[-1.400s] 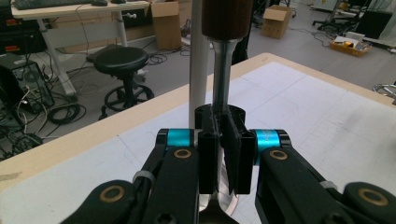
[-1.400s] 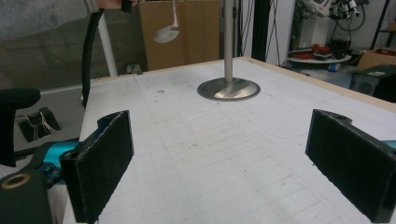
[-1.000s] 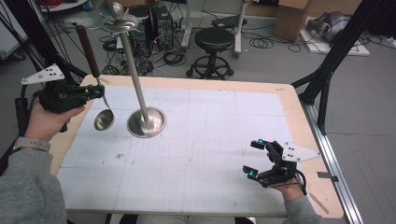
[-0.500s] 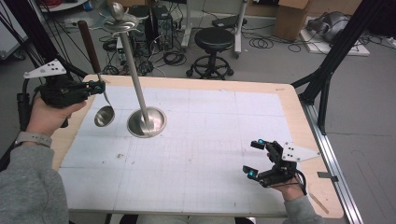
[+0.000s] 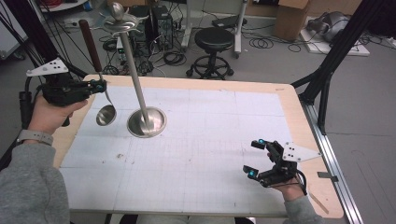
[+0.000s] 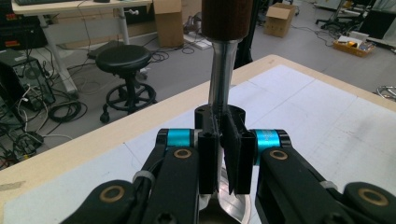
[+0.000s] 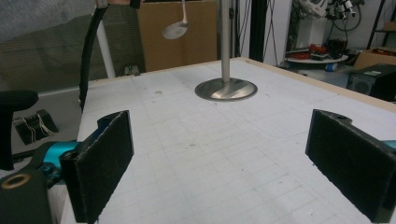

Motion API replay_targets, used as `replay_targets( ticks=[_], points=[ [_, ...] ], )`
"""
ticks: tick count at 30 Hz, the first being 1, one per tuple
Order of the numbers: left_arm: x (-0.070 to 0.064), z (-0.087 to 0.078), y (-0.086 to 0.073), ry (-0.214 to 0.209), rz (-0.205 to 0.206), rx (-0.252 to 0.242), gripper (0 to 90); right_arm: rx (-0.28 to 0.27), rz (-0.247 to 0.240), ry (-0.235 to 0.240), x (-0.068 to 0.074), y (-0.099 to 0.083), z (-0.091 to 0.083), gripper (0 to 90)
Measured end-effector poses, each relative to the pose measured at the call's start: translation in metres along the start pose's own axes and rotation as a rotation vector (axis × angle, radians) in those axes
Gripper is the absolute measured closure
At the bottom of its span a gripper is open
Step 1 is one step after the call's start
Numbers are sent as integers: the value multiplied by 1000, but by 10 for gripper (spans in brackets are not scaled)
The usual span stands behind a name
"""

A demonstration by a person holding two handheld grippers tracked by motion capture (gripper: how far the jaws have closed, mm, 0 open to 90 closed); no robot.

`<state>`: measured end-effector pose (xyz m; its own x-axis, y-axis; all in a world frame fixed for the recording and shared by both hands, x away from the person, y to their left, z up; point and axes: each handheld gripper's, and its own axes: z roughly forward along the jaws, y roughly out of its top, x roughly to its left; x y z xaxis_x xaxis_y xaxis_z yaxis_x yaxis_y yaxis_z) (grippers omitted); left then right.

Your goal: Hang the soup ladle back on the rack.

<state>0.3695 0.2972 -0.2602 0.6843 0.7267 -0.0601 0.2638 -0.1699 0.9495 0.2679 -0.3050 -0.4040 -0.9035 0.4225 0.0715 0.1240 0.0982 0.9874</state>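
Note:
My left gripper (image 5: pixel 99 85) is shut on the metal shaft of a ladle (image 5: pixel 106 115), held upright above the table's far left. Its dark wooden handle points up and its bowl hangs low. In the left gripper view the jaws (image 6: pixel 224 154) clamp the ladle shaft (image 6: pixel 219 79) just below the wooden handle. A metal stand (image 5: pixel 146 122) with a round base and a tall pole rises just right of the ladle. My right gripper (image 5: pixel 252 157) rests open near the front right corner, its pads (image 7: pixel 100 163) wide apart with nothing between them. The stand (image 7: pixel 226 88) and ladle bowl (image 7: pixel 173 31) lie ahead of it.
A white gridded mat (image 5: pixel 210 140) covers the wooden table (image 5: pixel 299 121). A black stool (image 5: pixel 212 42), cables and boxes stand on the floor behind the far edge. A black frame leg (image 5: pixel 327 84) stands off the right side.
My left gripper has shifted slightly up and to the right with the ladle, bringing the bowl a little closer to the stand. The right gripper has stayed still.

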Motion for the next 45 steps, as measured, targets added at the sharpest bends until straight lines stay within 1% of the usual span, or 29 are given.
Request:
replay_targets(
  ticks=[8, 13, 14, 18, 20, 22, 24, 27, 34, 38, 41, 43, 45],
  points=[
    [1, 3, 0, 7, -5, 7, 841, 3, -2, 6, 0, 0, 1, 67],
    [1, 3, 0, 3, -11, 2, 841, 4, -1, 5, 0, 0, 0, 67],
    [0, 4, 0, -6, -13, 2, 841, 3, -3, 4, 0, 0, 1, 67],
    [-3, 4, 0, -26, 1, 7, 841, 3, -2, 4, 0, 0, 1, 67],
    [-3, 4, 0, -27, 7, 12, 840, 2, -1, 3, 0, 0, 1, 67],
    [-4, 4, 0, -34, 2, 10, 841, 2, -4, 0, 0, 0, 1, 67],
    [-5, 3, 0, -46, 14, 15, 840, 3, -5, 1, 0, 0, 1, 67],
    [-7, 3, 0, -53, 19, 15, 840, 3, -3, 2, -1, 0, 1, 67],
    [-6, 2, 0, -32, 14, 9, 840, 7, 3, 2, 0, 0, 1, 67],
    [-5, 2, 0, -24, 10, 15, 841, 7, 1, 4, 0, 0, 1, 67],
    [-5, 3, 0, -25, 5, 16, 841, 7, 1, 3, 0, 0, 1, 67],
    [-5, 3, 0, -25, 9, 15, 841, 3, -4, 1, 0, 0, 1, 67],
    [-5, 4, 0, -24, 3, 17, 841, 8, 3, 3, 0, 0, 1, 67]
  ],
)
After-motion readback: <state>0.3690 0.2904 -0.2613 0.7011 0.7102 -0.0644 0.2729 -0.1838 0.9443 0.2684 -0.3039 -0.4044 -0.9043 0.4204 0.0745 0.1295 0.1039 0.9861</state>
